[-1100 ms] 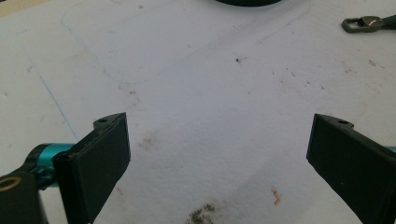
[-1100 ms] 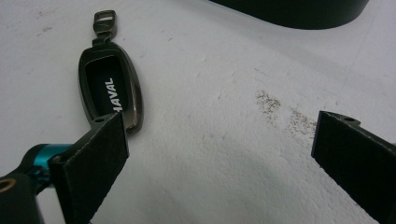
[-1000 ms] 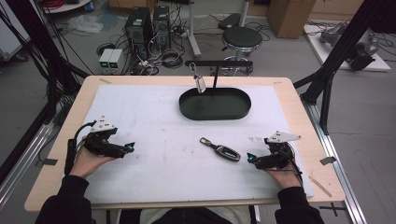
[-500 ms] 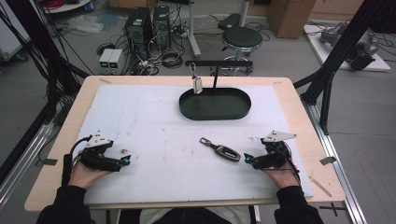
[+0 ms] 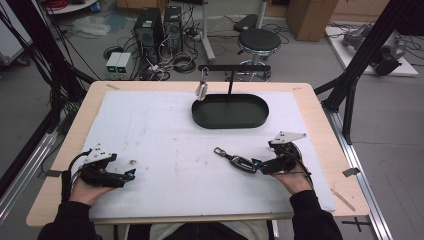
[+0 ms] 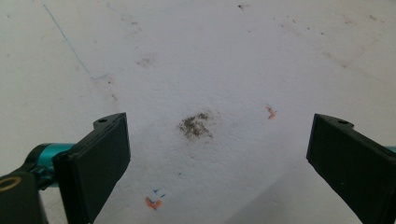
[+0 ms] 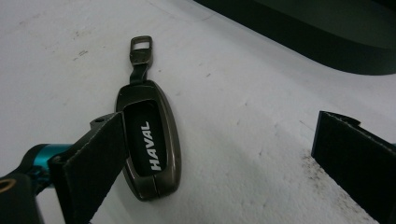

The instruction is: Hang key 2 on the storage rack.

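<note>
The tabletop (image 5: 150, 120) carries a white mat, with a black oval tray (image 5: 230, 111) near its far edge; the right claw (image 5: 256, 164), near the front edge toward the right corner, stands wide open and grips nothing, its tip just beside the key fob (image 5: 239, 162); the right gripper view alone shows the fob's HAVAL lettering; the left claw (image 5: 131, 174), near the front-left corner, gapes empty.
</note>
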{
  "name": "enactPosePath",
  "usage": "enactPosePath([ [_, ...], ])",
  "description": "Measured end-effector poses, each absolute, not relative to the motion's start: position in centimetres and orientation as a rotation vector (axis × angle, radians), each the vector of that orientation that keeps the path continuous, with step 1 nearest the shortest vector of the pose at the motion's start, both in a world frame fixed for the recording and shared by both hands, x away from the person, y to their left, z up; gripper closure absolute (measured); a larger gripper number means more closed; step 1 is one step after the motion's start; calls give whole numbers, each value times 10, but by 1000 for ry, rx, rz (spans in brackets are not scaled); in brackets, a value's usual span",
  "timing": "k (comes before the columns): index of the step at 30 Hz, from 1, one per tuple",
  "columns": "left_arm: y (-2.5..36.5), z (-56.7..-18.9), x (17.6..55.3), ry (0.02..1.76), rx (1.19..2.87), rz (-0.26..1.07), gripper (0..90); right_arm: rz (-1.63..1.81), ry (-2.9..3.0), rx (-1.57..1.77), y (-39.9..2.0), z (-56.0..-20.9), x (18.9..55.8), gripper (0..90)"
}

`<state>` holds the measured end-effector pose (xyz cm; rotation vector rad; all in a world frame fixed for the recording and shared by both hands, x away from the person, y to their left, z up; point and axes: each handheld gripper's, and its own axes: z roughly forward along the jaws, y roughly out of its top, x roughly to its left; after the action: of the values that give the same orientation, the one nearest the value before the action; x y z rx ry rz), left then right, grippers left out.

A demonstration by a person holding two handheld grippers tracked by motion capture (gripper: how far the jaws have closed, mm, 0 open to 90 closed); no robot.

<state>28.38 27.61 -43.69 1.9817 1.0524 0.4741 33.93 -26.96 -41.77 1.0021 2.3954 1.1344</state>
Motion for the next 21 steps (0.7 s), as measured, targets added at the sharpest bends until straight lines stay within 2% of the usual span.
enactPosePath([
  [21, 285, -440, 269, 1051, 1985, 483, 66, 1064, 2539, 918, -218, -410, 361, 32],
])
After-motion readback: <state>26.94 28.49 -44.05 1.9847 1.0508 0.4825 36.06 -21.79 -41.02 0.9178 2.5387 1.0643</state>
